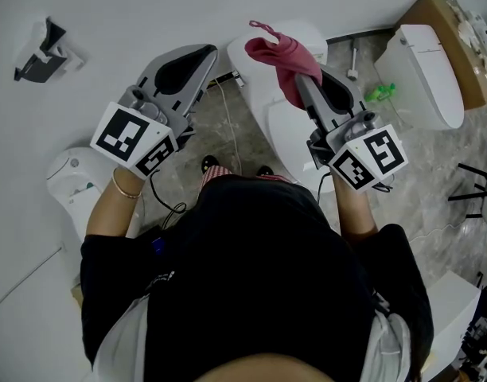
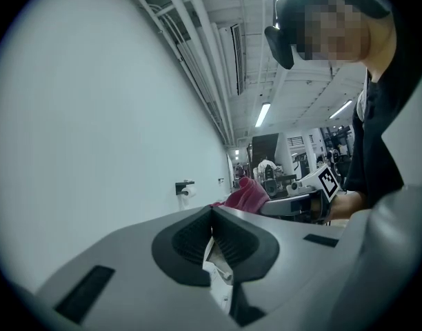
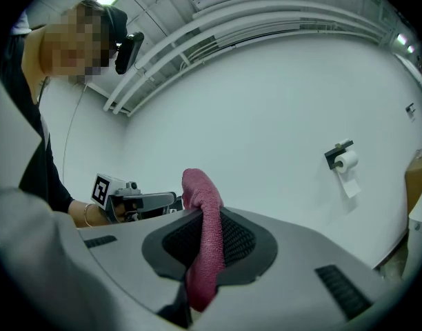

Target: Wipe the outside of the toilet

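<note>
A white toilet (image 1: 282, 134) stands against the wall, straight ahead of the person. My right gripper (image 1: 305, 79) is held over it, shut on a pink cloth (image 1: 279, 54). The cloth bunches up past the jaw tips and hangs down between the pads (image 3: 204, 243). My left gripper (image 1: 210, 52) is raised to the left of the toilet, near the white wall. Its jaws meet at the tips (image 2: 212, 212) and hold nothing. The cloth (image 2: 247, 195) and the right gripper also show in the left gripper view.
A second white toilet (image 1: 422, 74) and a cardboard box (image 1: 454, 30) stand at the right, with a green object (image 1: 380, 94) on the floor. A toilet-paper holder (image 1: 40, 50) hangs on the wall. Cables (image 1: 227, 122) lie on the floor, and a white fixture (image 1: 72, 177) is at the left.
</note>
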Action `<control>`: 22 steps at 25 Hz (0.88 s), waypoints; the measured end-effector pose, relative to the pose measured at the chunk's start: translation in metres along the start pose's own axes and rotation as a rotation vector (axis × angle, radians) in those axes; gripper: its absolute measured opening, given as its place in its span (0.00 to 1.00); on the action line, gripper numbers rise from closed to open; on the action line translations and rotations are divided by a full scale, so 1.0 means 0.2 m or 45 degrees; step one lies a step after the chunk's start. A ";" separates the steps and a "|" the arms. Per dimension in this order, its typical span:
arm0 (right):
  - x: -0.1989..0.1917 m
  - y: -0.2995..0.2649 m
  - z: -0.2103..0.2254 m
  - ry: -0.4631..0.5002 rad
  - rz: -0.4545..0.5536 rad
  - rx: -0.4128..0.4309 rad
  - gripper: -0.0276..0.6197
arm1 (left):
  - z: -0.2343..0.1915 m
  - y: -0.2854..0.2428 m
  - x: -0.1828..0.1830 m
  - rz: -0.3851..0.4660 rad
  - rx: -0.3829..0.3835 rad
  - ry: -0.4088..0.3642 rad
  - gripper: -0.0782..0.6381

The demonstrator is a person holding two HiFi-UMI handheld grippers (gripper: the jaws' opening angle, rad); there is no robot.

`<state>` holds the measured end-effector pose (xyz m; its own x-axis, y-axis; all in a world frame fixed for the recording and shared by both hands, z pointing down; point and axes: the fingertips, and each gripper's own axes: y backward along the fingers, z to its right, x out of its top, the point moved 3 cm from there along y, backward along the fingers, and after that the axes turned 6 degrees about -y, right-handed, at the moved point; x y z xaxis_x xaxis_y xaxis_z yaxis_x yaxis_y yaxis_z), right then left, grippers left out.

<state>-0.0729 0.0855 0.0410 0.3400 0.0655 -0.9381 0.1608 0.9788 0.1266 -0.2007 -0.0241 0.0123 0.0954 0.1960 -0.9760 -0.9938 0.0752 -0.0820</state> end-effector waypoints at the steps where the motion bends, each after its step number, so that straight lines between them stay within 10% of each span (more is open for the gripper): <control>1: 0.00 0.00 0.00 -0.005 -0.004 0.002 0.13 | 0.00 0.00 0.00 -0.006 0.004 -0.006 0.12; 22: -0.06 -0.01 0.04 -0.055 -0.052 0.037 0.13 | -0.01 -0.01 -0.04 -0.051 0.055 0.007 0.12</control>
<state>-0.0704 0.0812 0.0541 0.3723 0.0167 -0.9280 0.2021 0.9744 0.0986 -0.1989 -0.0287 0.0203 0.1344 0.1868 -0.9732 -0.9858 0.1250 -0.1122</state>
